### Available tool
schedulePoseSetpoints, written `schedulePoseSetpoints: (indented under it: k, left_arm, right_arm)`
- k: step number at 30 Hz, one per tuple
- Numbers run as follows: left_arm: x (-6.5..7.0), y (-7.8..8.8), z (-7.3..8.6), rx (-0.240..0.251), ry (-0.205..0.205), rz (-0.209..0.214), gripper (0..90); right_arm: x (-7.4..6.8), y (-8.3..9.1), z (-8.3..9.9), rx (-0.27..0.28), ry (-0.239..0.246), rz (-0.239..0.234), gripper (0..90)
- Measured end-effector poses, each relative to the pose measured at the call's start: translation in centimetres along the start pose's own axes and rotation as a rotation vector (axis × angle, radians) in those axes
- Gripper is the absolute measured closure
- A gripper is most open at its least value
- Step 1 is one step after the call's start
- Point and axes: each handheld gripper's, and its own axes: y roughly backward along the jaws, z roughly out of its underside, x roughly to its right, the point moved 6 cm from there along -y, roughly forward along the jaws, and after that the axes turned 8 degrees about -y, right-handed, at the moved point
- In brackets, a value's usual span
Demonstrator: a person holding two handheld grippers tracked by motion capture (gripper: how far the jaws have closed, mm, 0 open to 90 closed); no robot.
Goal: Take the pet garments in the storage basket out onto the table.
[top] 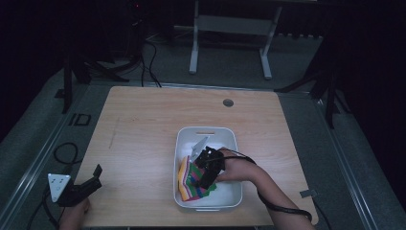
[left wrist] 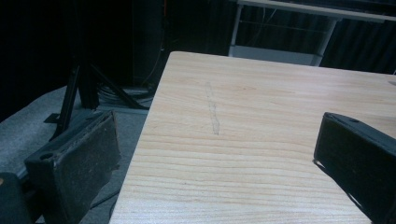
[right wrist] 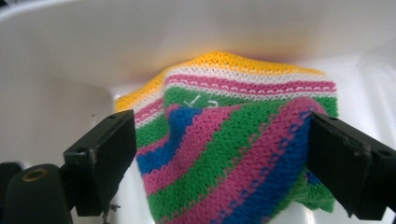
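A white plastic tub sits on the wooden worktop, a little toward the person's side and near the middle. Inside the tub lies a striped knitted cloth with yellow, white, pink, green and blue bands. It is bunched up against the left wall of the tub. The right hand-held gripper reaches down into the tub, over the cloth. In the right gripper view, its two black jaws are apart, one on each side of a raised fold of the cloth. The right jaw touches the edge of the fold, and the left jaw is just beside it, so the cloth is between them but not squeezed. The right hand holds this gripper from the side of the tub. The left hand-held gripper rests at the near left corner of the worktop, well apart from the tub. Its jaws are wide apart with nothing between them but bare wood. A small round hole is near the far edge of the worktop.
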Motion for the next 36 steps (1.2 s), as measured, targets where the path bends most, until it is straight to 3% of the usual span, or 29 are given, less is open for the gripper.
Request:
schedulePoseSetpoints:
  k: [8,14,16,19,22,24,29,36]
  left_arm:
    - [0.0,0.0,0.0,0.000,-0.002,0.002,0.9]
    - [0.0,0.0,0.0,0.000,0.000,0.003,0.9]
    - [0.0,0.0,0.0,0.000,-0.003,0.004,1.0]
    - [0.0,0.0,0.0,0.001,-0.004,0.003,0.9]
    - [0.0,0.0,0.0,-0.001,-0.003,0.002,1.0]
    - [0.0,0.0,0.0,-0.001,-0.002,0.001,0.9]
    - [0.0,0.0,0.0,0.000,0.000,-0.001,0.9]
    - [0.0,0.0,0.0,-0.001,0.000,-0.001,0.9]
  right_arm:
    - [0.2,-3.3,0.1,-0.126,0.012,0.063,10.6]
    - [0.0,-4.9,0.3,-0.174,0.063,0.093,10.7]
    - [0.1,-4.9,0.4,-0.181,0.062,0.083,14.2]
    - [0.0,-4.6,0.4,-0.192,0.072,0.090,28.3]
    - [-0.3,-4.3,0.4,-0.184,0.096,0.100,52.3]
    - [-0.5,-4.2,0.4,-0.174,0.119,0.116,62.4]
    - [-0.8,-3.1,0.5,-0.160,0.118,0.088,67.8]
    - [-0.3,1.4,-0.1,-0.040,0.099,0.105,68.0]
